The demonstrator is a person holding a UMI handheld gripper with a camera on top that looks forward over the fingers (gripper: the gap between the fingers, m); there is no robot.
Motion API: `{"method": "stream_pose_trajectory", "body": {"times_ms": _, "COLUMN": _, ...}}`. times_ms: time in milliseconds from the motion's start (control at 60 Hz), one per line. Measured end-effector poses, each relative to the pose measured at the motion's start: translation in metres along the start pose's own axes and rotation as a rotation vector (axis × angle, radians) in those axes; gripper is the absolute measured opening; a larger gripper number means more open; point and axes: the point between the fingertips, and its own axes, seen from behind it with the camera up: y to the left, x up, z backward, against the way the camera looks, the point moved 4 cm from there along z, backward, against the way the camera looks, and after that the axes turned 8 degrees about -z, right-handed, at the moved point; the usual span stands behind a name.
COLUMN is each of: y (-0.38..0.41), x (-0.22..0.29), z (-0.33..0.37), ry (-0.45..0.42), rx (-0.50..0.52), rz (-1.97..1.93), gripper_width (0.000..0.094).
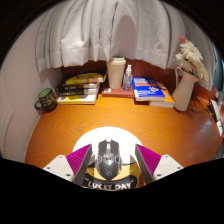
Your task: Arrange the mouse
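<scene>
i had the gripper closed on the mouse, held over the white mouse pad at the desk's near edge. by my reckoning it was picked up but not yet set down.

Tongs low over the wooden tabletop, purple pads either side of a black mouse. Mouse sat between the fingers on a round white mat; pads looked close against its sides, but contact couldn't be confirmed. Yellow strip reading "LUCKY DAY" just below the mouse. Beyond, along the back: green mug, stack of books, beige cup, small bottle, blue book, vase with dried flowers. White curtain behind all of it.
</scene>
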Motion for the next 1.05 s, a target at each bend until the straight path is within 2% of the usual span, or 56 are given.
{"method": "stream_pose_trajectory", "body": {"times_ms": 183, "y": -0.006, "x": 0.037, "z": 0.091, "ry": -0.110, "rx": -0.002, "rz": -0.051, "gripper_width": 0.0867}}
{"method": "stream_pose_trajectory", "body": {"times_ms": 417, "y": -0.035, "x": 0.037, "z": 0.195, "ry": -0.216, "rx": -0.074, "rz": -0.063, "gripper_width": 0.0863}}
{"method": "stream_pose_trajectory", "body": {"times_ms": 550, "y": -0.051, "x": 0.023, "z": 0.226, "ry": -0.212, "rx": -0.137, "rz": -0.033, "gripper_width": 0.0860}}
{"method": "stream_pose_trajectory", "body": {"times_ms": 850, "y": -0.052, "x": -0.010, "z": 0.245, "ry": -0.193, "rx": -0.107, "rz": -0.062, "gripper_width": 0.0859}}
{"method": "stream_pose_trajectory", "body": {"times_ms": 1050, "y": -0.053, "x": -0.009, "z": 0.251, "ry": -0.200, "rx": -0.104, "rz": -0.072, "gripper_width": 0.0861}}
